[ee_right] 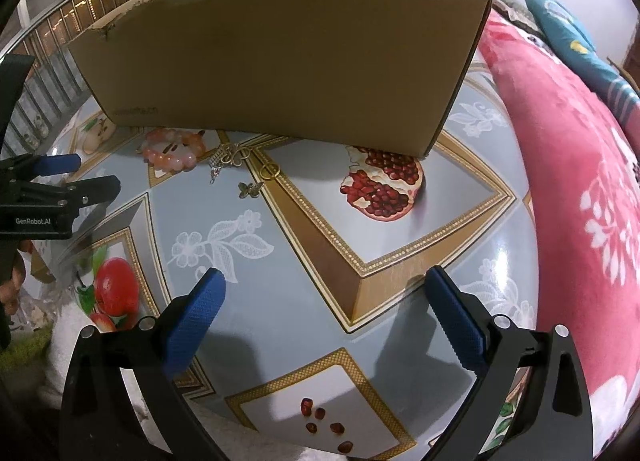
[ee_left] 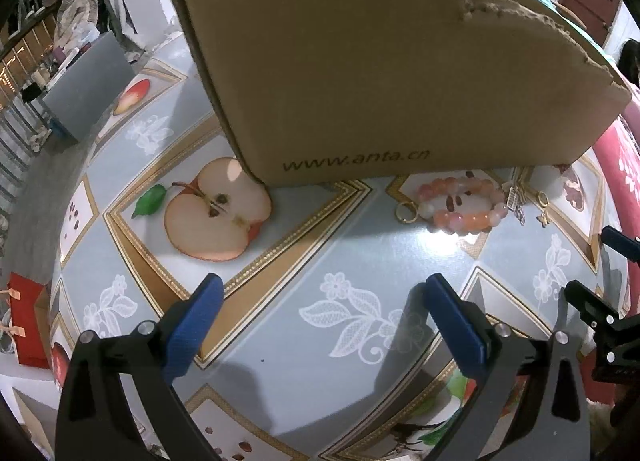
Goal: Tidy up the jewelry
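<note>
By the box [ee_left: 380, 73], your left gripper [ee_left: 320, 321] and right gripper [ee_right: 324, 317] are wide open, empty; grab the bracelet [ee_left: 460, 207] next, I think.

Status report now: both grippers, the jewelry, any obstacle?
Left gripper open, empty. Right gripper open, empty. Pink beaded bracelet on table beside brown cardboard box, untouched. Path clear.

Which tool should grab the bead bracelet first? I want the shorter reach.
Probably the left tool: open and empty, with the bracelet close ahead, slightly right. From the right tool, also open, the bracelet lies farther, off left.
</note>
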